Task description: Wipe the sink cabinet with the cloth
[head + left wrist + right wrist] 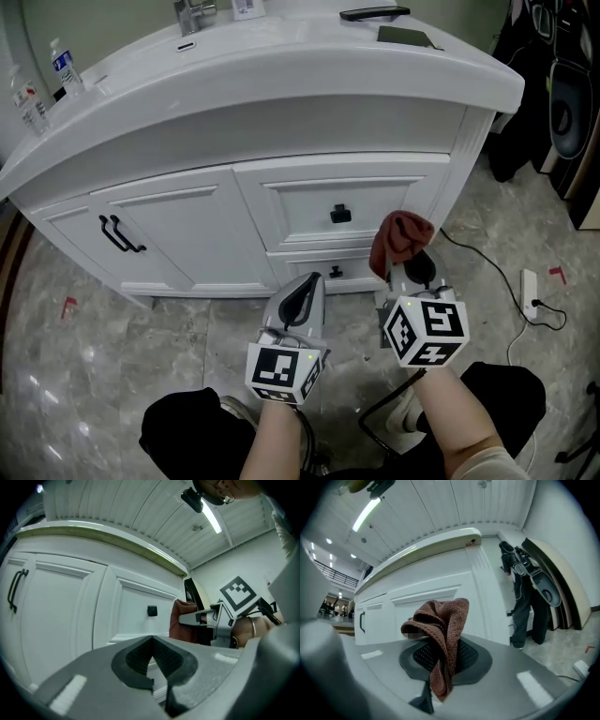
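Observation:
The white sink cabinet stands in front of me, with two doors at left and drawers at right under a white countertop. A reddish-brown cloth is pinched in my right gripper, held just short of the drawer fronts; the cloth bunches up out of the shut jaws in the right gripper view. My left gripper is shut with nothing in it, beside the right one and a little back from the lower drawer. The left gripper view shows the cloth to its right.
Black handles sit on the doors, a black knob on the top drawer. Bottles, a faucet and a dark flat object rest on the countertop. A power strip and cable lie on the marble floor at right.

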A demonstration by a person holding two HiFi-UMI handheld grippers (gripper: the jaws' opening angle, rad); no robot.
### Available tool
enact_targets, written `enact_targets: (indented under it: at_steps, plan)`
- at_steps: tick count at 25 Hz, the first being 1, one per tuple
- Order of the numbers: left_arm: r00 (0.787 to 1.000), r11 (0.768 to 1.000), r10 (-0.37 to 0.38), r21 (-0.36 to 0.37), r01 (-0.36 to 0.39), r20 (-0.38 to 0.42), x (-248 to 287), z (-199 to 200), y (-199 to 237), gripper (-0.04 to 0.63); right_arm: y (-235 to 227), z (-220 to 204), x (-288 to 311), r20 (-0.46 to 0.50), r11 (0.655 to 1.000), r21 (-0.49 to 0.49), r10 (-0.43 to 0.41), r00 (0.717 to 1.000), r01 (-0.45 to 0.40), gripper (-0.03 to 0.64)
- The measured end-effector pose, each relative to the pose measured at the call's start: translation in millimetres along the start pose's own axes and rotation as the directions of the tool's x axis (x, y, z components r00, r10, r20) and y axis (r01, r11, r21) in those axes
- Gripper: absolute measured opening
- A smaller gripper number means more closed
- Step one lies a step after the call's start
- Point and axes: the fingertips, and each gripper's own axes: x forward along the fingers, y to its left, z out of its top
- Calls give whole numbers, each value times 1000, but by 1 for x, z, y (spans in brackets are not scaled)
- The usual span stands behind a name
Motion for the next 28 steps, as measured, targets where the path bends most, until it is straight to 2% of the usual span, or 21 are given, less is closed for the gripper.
enact_targets:
  at_steps: [2,6,15,20,28]
  plan:
    - [999,999,40,6,-40,-1,-9,2,17,0,38,-20,7,-43,996,-10,84,996,-84,80]
    - [993,992,118,-36,-118,14,-31,4,54,1,98,-47,23,-99,979,-9,201,975,-203,80]
    - [982,981,189,-38,-189,0,-56,0,99,0,175,-64,65,-108,941,49,338,935,-335,80]
    - [981,979,193,-69,-192,2,-56,-5,104,0,178,-66,73,-110,930,120,360,926,-348,81]
    - [991,989,134,-63,-134,-17,-38,-15,81,0,138,-65,69,-125,951,135,296,947,-279,83]
